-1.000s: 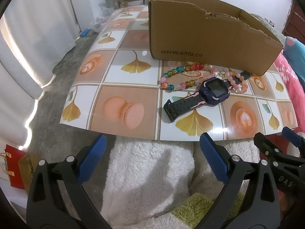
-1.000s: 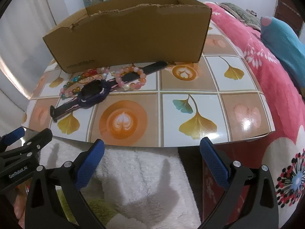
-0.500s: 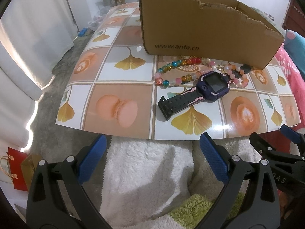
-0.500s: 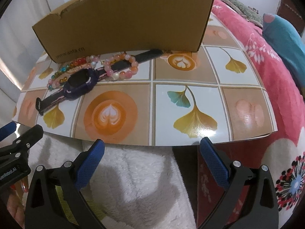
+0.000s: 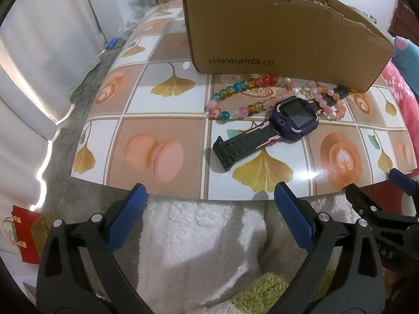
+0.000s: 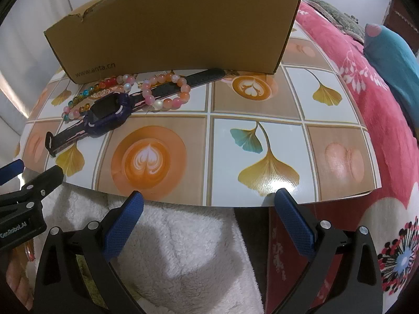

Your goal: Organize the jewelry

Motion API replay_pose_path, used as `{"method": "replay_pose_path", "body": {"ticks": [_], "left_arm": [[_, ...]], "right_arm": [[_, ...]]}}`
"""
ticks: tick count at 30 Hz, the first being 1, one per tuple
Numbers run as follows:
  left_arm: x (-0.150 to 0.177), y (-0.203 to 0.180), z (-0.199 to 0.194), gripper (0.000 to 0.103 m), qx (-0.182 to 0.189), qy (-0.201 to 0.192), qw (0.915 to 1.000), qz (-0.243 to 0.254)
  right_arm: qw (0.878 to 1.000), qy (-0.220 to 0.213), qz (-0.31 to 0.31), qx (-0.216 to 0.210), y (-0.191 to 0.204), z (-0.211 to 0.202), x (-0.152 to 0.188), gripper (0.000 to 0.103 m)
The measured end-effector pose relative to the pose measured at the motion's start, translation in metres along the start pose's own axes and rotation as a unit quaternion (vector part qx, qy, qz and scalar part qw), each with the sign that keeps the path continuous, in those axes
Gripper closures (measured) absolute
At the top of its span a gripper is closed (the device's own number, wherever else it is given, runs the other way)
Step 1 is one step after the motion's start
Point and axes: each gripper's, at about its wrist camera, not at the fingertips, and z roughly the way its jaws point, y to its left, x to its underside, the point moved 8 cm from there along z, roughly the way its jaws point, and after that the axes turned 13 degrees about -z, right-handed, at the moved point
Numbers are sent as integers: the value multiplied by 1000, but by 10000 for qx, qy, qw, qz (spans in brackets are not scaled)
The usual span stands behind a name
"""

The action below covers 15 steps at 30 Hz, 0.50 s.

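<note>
Left fingers (image 5: pixel 208 206) spread wide, blue pads gripping nothing, hanging over a white fluffy towel (image 5: pixel 193 246) just short of the desk (image 5: pixel 162 120) edge. Right fingers (image 6: pixel 209 209) spread wide too and empty, at the same near edge, further right. Each gripper shows at the margin of the other's view, so they sit side by side, apart.

Out on the patterned desk, the purple watch (image 5: pixel 294 116) lies flat, face up, its dark strap running toward the near edge on the left side. The far strap passes through a pink bracelet (image 6: pixel 167 91) that lies over it. To the left, a multicolour bracelet (image 5: pixel 241 98) touches the watch body and reaches back to the foot of the box (image 5: pixel 282 34). A small pale, gold-toned piece lies among the beads; what it is, hard to tell.

The cardboard box stands behind all three, top edge torn, "www.anta.cn" printed low on its front. Right of the desk, a pink floral blanket (image 6: pixel 366 83) with a teal pillow (image 6: pixel 392 49) on it.
</note>
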Motion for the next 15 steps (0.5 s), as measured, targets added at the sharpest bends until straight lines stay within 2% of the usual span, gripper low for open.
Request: {"method": "replay_pose_path", "body": {"ticks": [15], "left_arm": [[-1,-1,-2,8,4,-24,10000,1]], "right_arm": [[10000,12,4,-2,-1,0,-1,6]]}}
